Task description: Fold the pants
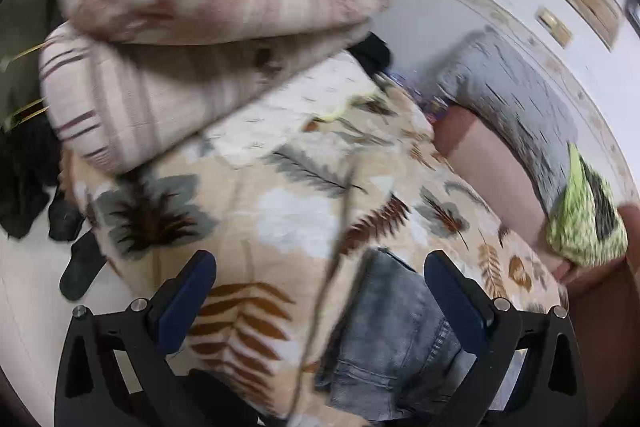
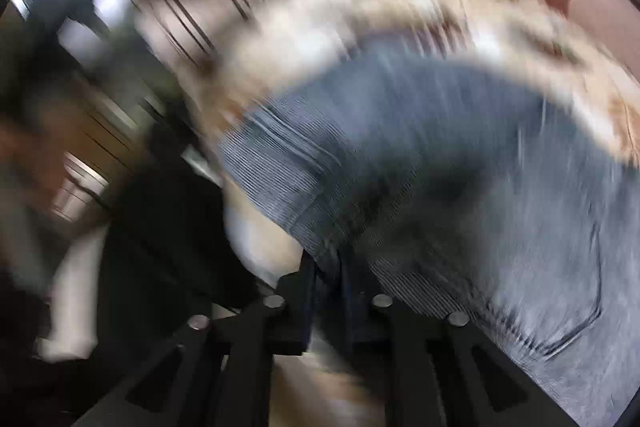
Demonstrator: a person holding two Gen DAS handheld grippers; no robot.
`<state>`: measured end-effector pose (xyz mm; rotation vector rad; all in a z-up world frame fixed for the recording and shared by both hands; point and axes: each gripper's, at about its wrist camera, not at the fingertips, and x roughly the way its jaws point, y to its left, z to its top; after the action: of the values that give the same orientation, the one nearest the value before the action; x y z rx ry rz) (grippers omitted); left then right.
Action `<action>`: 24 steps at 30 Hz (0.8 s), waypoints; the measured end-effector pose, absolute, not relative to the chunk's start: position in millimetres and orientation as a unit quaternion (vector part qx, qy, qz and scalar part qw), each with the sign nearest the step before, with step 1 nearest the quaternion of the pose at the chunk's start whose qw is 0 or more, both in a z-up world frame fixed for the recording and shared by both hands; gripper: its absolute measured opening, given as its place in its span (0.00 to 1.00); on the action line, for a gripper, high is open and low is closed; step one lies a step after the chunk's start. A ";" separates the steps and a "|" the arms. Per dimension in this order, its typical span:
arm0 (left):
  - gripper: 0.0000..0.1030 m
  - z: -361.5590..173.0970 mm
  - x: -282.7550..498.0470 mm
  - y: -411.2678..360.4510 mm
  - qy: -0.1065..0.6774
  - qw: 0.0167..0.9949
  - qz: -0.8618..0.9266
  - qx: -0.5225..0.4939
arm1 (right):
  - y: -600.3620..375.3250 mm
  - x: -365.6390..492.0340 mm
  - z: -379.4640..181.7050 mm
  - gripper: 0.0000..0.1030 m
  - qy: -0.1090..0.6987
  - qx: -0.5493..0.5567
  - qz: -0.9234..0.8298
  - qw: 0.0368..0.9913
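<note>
Grey-blue jeans [image 1: 396, 331] lie on a leaf-print blanket [image 1: 280, 211] on a bed. My left gripper [image 1: 320, 291] is open above the blanket, its blue pads wide apart, with the jeans' edge between them near the right pad [image 1: 452, 295]. In the right wrist view, which is blurred, the jeans [image 2: 460, 167] fill the frame, a back pocket at the right. My right gripper [image 2: 328, 279] is shut on a hem or edge of the jeans.
Two striped pillows [image 1: 180, 27] are stacked at the back left of the bed. A grey pillow [image 1: 512, 99] and a green patterned cloth [image 1: 584, 211] lie at the right by the wall. Dark clothes [image 1: 24, 179] and slippers [image 1: 80, 267] are on the floor at the left.
</note>
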<state>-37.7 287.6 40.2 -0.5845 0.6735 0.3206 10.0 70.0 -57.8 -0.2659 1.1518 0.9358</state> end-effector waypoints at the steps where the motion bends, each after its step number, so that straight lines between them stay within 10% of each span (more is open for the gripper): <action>1: 1.00 39.5 -33.3 281.7 0.330 0.891 0.143 -0.276 | 60.5 14.1 -56.1 0.18 0.518 -0.075 0.435 0.732; 2: 1.00 37.7 -28.7 273.7 0.334 0.893 0.133 -0.269 | 54.4 19.6 -52.2 0.30 0.528 -0.036 0.441 0.725; 3: 1.00 36.0 -25.2 268.5 0.338 0.894 0.128 -0.265 | 48.2 22.4 -47.1 0.63 0.528 -0.011 0.447 0.722; 5: 1.00 26.6 -15.4 255.4 0.355 0.890 0.109 -0.263 | 31.1 28.6 -26.6 0.77 0.509 0.028 0.456 0.730; 10: 1.00 -64.8 30.2 206.5 0.538 0.824 0.084 -0.155 | -10.6 66.0 14.0 0.77 0.475 0.065 0.398 0.782; 24: 1.00 -53.6 19.2 200.8 0.489 0.855 0.084 -0.147 | -22.2 153.3 -54.3 0.79 0.573 0.247 0.311 0.717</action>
<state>19.2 200.8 -53.6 -0.3093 1.0288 0.1771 153.3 -22.2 -54.3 0.5464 1.2679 0.6884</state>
